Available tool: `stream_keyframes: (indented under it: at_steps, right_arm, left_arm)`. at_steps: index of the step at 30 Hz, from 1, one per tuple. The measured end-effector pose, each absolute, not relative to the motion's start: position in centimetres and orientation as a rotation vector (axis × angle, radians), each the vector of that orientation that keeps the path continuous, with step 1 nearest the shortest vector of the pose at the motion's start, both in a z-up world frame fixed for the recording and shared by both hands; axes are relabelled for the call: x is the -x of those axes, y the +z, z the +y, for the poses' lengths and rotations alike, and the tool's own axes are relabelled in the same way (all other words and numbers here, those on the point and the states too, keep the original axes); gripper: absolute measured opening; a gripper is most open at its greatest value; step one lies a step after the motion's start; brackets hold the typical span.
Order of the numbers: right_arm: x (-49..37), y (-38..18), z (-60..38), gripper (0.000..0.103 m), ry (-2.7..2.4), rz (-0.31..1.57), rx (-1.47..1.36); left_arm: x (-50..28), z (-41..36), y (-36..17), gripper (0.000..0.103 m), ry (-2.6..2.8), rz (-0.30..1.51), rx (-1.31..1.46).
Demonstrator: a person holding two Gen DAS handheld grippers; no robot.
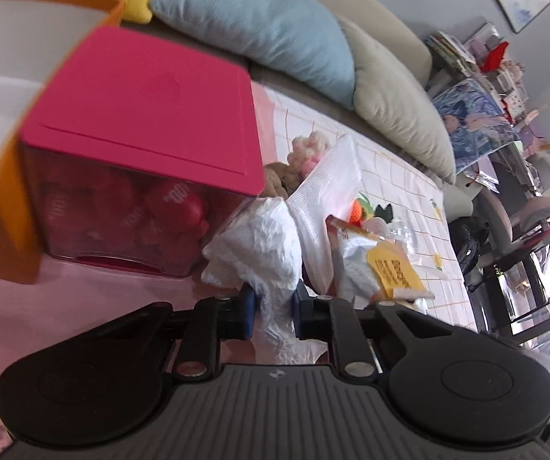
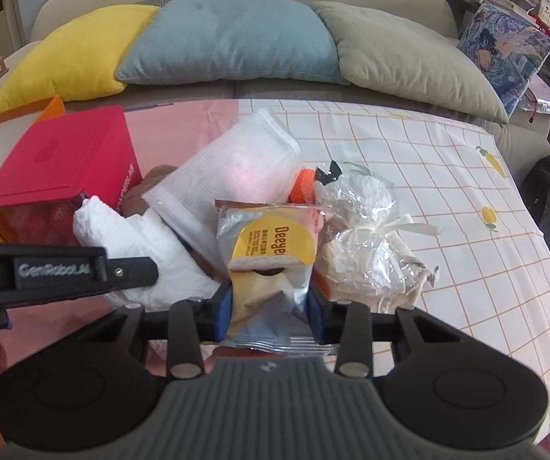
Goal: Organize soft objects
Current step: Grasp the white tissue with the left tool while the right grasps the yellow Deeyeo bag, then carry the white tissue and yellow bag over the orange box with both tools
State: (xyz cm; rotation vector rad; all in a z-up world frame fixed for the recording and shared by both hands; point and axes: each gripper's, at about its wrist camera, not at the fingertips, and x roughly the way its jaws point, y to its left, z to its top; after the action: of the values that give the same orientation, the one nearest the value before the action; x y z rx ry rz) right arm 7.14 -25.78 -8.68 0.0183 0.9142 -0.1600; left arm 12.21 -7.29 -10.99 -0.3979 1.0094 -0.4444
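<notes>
Your left gripper (image 1: pixel 273 312) pinches the crumpled white padded cloth (image 1: pixel 263 245) lying straight ahead, while your right gripper (image 2: pixel 271 314) clamps the silver-and-yellow snack packet (image 2: pixel 271 253), its length running away from you.

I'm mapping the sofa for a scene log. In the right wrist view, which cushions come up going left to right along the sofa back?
Yellow cushion → blue cushion → grey-green cushion → blue patterned cushion.
</notes>
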Motion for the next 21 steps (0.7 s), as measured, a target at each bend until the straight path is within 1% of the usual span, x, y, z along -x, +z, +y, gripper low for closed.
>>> stream_keyframes:
  at_steps: [10, 16, 21]
  right_arm:
    - [-3.7, -5.6, -22.4, 0.038, -0.109, 0.835, -0.033]
    - [-1.2, -5.1, -19.8, 0.038, -0.065, 0.857, -0.070]
    - [-0.1, -4.1, -16.7, 0.038, -0.007, 0.843, -0.047]
  left_arm:
    - [-7.7, -3.7, -5.9, 0.020, -0.414, 0.916, 0.210]
    - [-5.7, -0.9, -4.0, 0.020, -0.371, 0.905, 0.100]
    - [-4.7, 2.5, -2.1, 0.020, -0.318, 0.870, 0.093]
